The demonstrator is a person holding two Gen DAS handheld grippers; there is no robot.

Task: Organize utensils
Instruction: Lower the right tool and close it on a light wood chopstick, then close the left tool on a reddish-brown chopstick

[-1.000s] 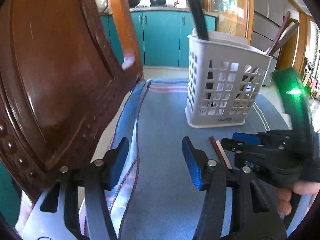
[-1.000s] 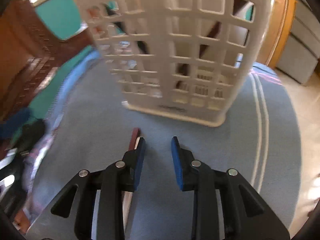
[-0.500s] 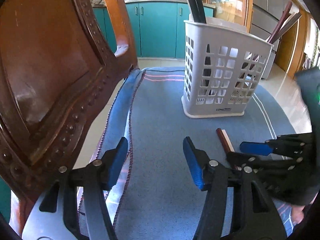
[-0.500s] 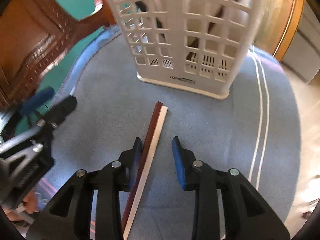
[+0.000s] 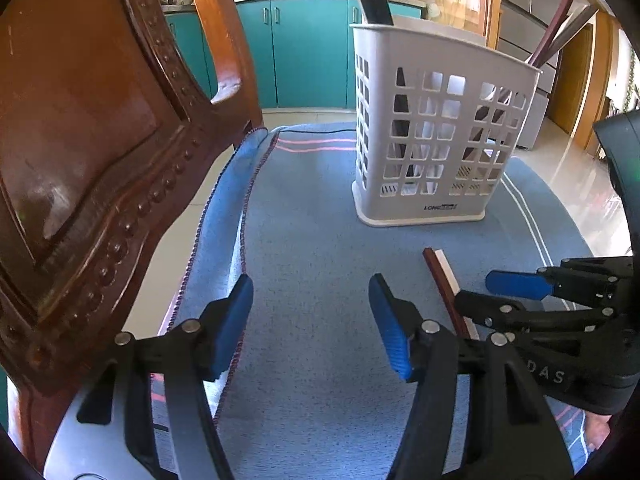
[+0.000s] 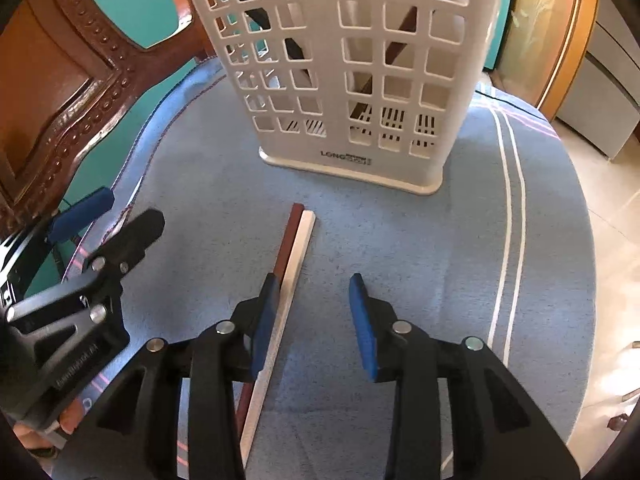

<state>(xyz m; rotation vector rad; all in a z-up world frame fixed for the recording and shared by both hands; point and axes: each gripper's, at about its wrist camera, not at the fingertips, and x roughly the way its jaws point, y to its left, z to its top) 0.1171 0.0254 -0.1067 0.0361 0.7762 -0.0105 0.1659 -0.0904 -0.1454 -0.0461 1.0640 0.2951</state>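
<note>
A white slotted utensil basket [image 5: 436,140] stands on the blue cloth [image 5: 312,240], with dark and brown sticks leaning inside it; it also shows in the right wrist view [image 6: 352,68]. A brown and a white chopstick [image 6: 290,256] lie side by side on the cloth in front of the basket, also in the left wrist view [image 5: 444,276]. My right gripper [image 6: 314,316] is open just above them, its left finger over the pair. My left gripper [image 5: 310,320] is open and empty to the left of the chopsticks.
A carved brown wooden chair back [image 5: 88,152] stands close on the left, over the cloth's edge. Teal kitchen cabinets [image 5: 304,48] lie beyond. The table's round edge [image 6: 584,264] drops off to tiled floor on the right.
Both grippers have pulled back from the basket. The right gripper has opened wider and now shows more of the chopstick pair under its left finger.
</note>
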